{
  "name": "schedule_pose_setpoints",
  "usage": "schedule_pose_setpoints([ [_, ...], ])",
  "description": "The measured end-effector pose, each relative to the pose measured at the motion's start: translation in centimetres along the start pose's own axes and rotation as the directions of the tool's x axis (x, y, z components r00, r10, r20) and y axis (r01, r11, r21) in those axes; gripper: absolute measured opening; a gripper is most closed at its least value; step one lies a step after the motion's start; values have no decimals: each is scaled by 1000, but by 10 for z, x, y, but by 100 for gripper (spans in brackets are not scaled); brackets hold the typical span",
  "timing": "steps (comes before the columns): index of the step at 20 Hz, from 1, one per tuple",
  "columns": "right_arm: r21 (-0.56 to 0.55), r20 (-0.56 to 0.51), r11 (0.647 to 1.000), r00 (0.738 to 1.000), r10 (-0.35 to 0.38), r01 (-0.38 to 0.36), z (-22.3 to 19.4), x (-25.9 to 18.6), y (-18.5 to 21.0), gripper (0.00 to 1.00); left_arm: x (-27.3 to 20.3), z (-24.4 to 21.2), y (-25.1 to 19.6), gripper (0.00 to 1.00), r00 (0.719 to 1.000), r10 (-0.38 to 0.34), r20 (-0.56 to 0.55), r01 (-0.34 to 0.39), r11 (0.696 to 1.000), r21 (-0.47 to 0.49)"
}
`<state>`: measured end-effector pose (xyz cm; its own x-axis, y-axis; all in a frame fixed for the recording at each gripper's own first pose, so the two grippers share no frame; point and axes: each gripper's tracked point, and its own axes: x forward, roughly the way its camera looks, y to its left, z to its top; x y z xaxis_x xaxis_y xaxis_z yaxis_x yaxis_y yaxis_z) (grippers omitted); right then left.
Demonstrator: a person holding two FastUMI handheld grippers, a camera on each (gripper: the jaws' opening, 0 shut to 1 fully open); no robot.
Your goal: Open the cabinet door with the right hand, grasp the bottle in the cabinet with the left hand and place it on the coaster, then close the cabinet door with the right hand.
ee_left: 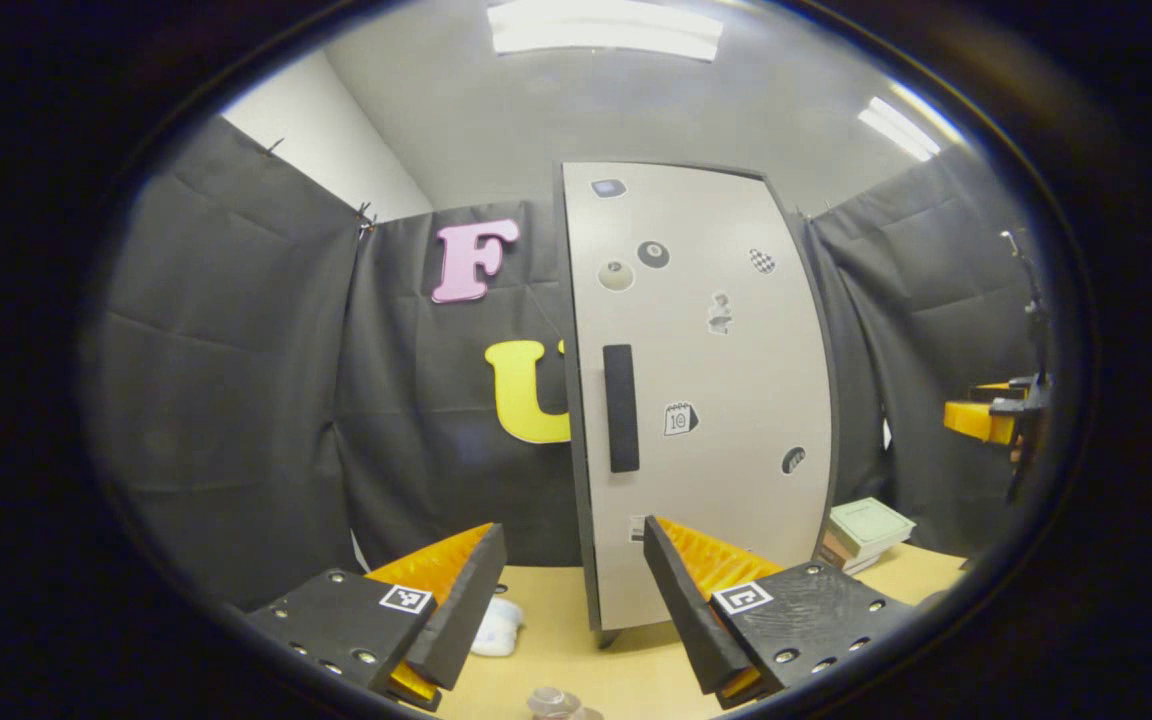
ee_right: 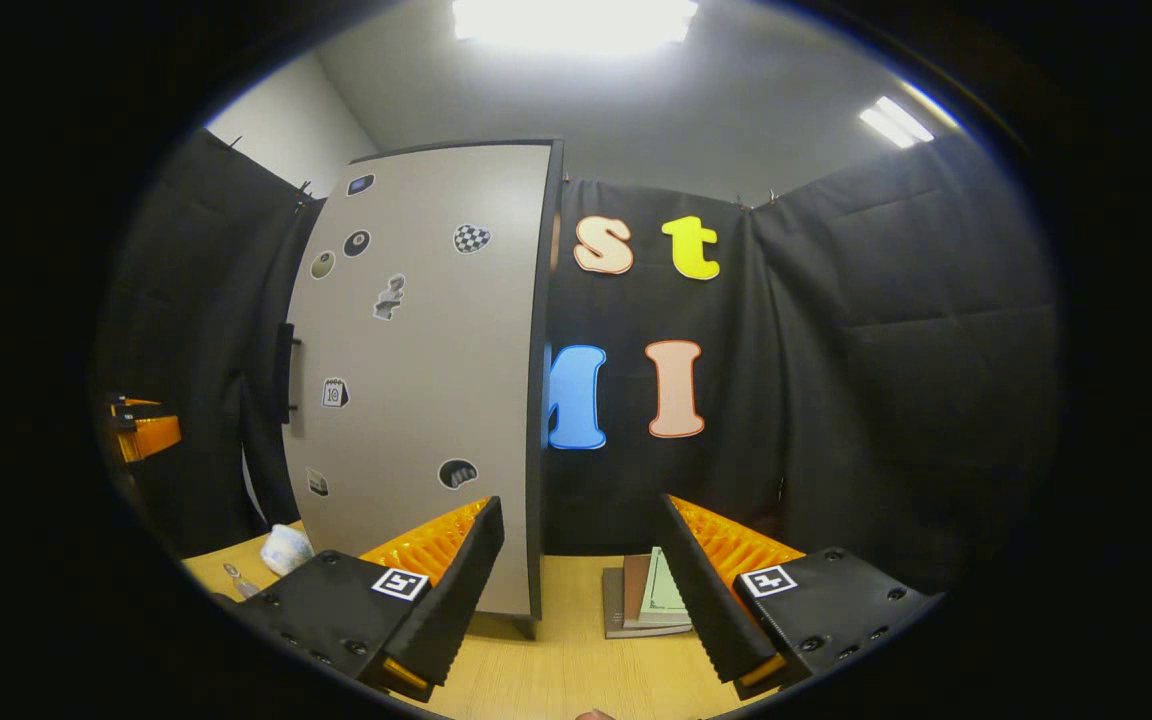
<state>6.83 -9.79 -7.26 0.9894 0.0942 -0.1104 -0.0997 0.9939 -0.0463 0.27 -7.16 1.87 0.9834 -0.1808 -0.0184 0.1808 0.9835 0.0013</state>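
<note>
- Ahead of both of your grippers stood the cabinet [ee_left: 706, 400], upright on the table [ee_left: 556, 660], its door [ee_right: 426, 380] shut flat against the body.
- In the left gripper view the handle [ee_left: 620, 408] was a dark vertical bar near the door's left edge, its long axis running straight up and down; in the right gripper view that handle [ee_right: 286, 372] showed edge-on at the door's far left.
- Your right gripper [ee_right: 576, 590] hung with its fingers spread wide and nothing between them, low in front of the cabinet's right edge, so the handle lay up and well to its left, across the whole door.
- Your left gripper [ee_left: 571, 600] was likewise spread and empty, and sat almost below the handle, so it looked the nearer of the two, though the task gives the door to your right hand.
- Since the bar stood vertical, you would probably need the right fingers to straddle it from side to side.
- The bottle was presumably behind the shut door; the glassy thing [ee_left: 556, 703] at the bottom of the left gripper view was too cropped to name.
- Books [ee_right: 648, 595] lay on the table just right of the cabinet.
</note>
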Motion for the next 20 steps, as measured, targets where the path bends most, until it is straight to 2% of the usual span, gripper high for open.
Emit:
schedule_pose_setpoints([
  [5, 7, -39, 1000, 999, 23, -23, -17, -4, 6, 98, -1, -4, 1, 84, 1000, 22, -8, -21, 1000, 16],
  [20, 18, 11, 998, 998, 62, -63, 3, -1, 11, 98, -9, -5, 16, 84, 997, 71, -22, -71, 997, 1],
])
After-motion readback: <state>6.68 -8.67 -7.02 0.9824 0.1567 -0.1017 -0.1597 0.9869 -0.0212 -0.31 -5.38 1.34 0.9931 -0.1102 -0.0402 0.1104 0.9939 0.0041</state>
